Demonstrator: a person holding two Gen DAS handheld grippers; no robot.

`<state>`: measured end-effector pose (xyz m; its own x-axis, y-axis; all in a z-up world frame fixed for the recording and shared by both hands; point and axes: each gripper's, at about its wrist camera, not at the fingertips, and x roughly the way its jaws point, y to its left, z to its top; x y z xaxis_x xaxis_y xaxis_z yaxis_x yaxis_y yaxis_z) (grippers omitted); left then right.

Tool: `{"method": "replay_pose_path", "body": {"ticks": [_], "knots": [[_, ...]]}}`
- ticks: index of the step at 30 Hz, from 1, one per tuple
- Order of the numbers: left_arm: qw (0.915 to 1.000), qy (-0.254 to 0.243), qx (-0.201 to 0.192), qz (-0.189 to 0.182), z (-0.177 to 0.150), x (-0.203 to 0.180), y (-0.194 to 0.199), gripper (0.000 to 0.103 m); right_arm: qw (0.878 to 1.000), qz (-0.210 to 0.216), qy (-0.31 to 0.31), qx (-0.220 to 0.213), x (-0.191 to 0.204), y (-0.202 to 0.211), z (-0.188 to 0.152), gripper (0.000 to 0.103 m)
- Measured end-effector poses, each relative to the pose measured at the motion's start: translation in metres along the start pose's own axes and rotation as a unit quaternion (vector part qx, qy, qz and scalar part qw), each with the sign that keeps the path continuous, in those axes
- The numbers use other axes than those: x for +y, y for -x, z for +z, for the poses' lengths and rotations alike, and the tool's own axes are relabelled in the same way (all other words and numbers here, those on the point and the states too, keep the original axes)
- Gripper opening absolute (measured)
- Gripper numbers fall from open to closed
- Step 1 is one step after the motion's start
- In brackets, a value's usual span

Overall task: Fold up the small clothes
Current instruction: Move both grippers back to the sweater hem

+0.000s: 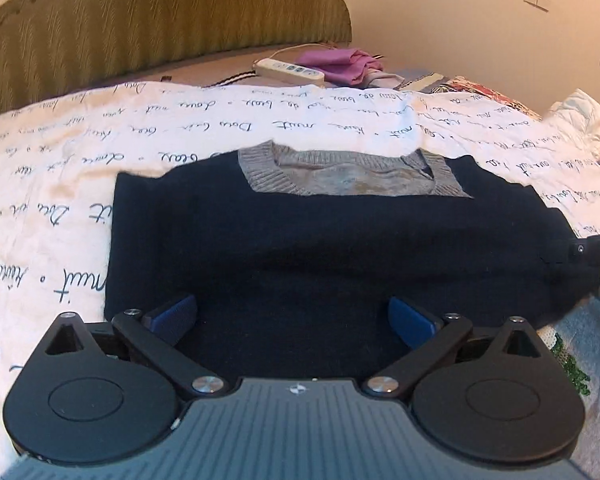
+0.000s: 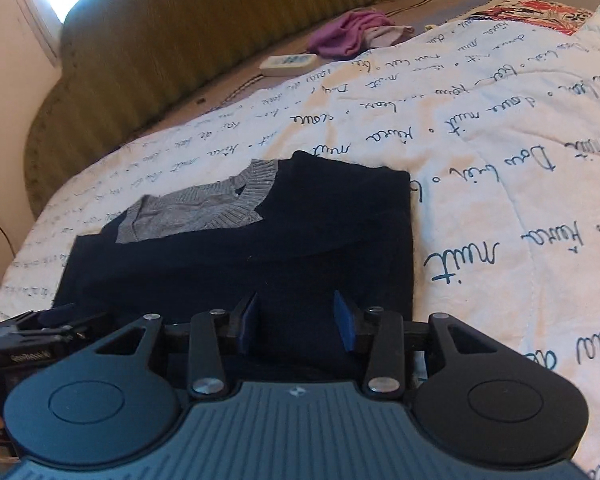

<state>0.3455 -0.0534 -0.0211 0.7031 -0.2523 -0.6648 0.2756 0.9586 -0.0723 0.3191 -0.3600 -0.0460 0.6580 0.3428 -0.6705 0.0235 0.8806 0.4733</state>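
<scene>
A navy sweater (image 1: 320, 236) with a grey ribbed collar (image 1: 352, 178) lies folded flat on a white quilt printed with script (image 1: 60, 208). My left gripper (image 1: 292, 318) is open wide over the sweater's near edge, its blue pads (image 1: 174, 314) apart with nothing between them. My right gripper (image 2: 296, 322) is open over the near right part of the sweater (image 2: 260, 248), its blue pads (image 2: 346, 322) apart and empty. The right gripper's tip shows at the right edge of the left wrist view (image 1: 592, 252). The left gripper shows at the left of the right wrist view (image 2: 40, 328).
An olive upholstered headboard (image 1: 160, 28) stands behind the bed. A white power strip (image 1: 288, 70) and a crumpled purple cloth (image 1: 336, 64) lie near it. A floral fabric (image 2: 532, 12) lies at the far right. A grey garment with green print (image 1: 576, 364) lies at the near right.
</scene>
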Motion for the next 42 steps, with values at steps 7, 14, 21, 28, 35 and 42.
{"method": "replay_pose_path", "body": {"ticks": [7,14,21,28,35,42], "knots": [[0.9997,-0.002,-0.009,0.021,0.0,-0.002,0.015,0.089,1.0,-0.026,-0.001,0.0,0.013,0.012,-0.001,0.04],[0.9983,-0.036,-0.038,-0.024,-0.052,-0.018,0.111,0.095,0.999,-0.011,0.03,-0.017,0.057,0.09,-0.073,0.077],[0.9974,-0.064,0.008,-0.032,-0.105,-0.043,0.144,0.096,0.999,-0.04,0.017,-0.014,0.063,0.118,-0.149,0.077],[0.9954,-0.076,0.054,-0.02,-0.129,-0.053,0.152,0.098,1.0,-0.026,0.007,-0.008,0.06,0.152,-0.164,0.077],[0.9962,-0.062,0.055,-0.025,-0.152,-0.059,0.183,0.098,1.0,-0.001,-0.008,-0.001,0.057,0.18,-0.192,0.077],[0.9986,-0.022,0.047,-0.009,-0.17,-0.055,0.208,0.098,1.0,-0.004,-0.003,-0.001,0.064,0.199,-0.212,0.077]]}}
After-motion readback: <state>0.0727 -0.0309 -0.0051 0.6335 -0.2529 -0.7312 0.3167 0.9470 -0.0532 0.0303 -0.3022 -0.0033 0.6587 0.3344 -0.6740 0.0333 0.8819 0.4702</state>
